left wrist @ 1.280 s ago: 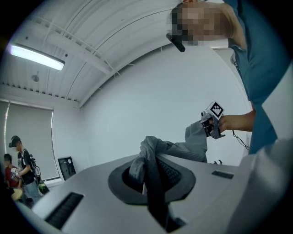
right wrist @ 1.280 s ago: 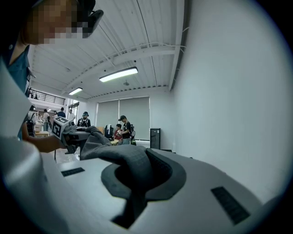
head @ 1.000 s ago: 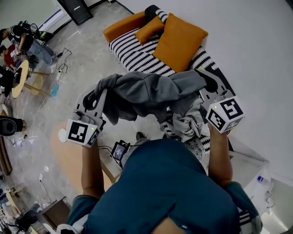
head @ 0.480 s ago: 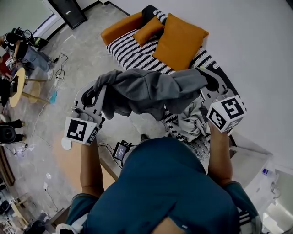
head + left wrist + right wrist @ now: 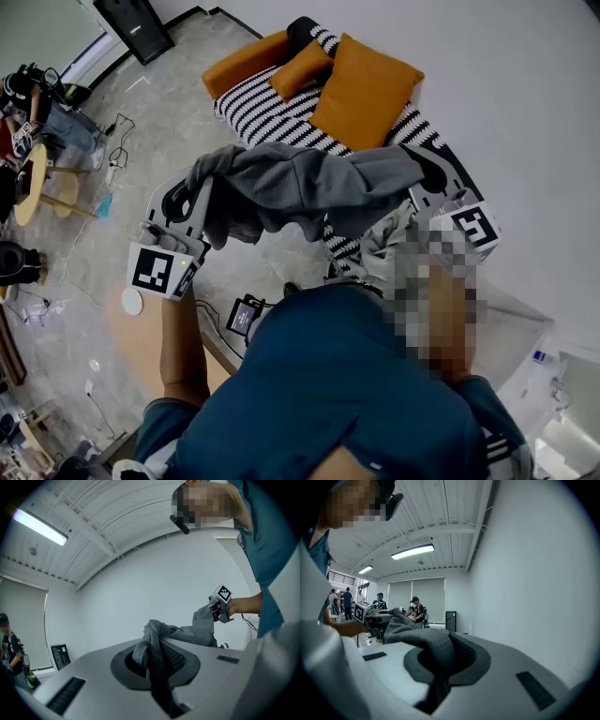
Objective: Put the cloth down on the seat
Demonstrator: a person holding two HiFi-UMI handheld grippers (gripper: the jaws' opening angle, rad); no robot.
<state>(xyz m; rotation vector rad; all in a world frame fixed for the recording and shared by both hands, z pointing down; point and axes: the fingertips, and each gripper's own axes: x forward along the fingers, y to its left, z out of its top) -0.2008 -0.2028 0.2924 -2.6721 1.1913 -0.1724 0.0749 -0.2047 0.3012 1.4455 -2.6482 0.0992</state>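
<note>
Your left gripper and right gripper each have their jaws clamped on one end of the grey cloth. It hangs in the air between them, seemingly above the near edge of the striped seat.

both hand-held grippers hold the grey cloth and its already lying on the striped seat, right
Not quite. The left hand-held gripper and the right hand-held gripper do hold the grey cloth, but it isn't lying on the striped seat: the head view shows it hanging in the air between them.
</note>
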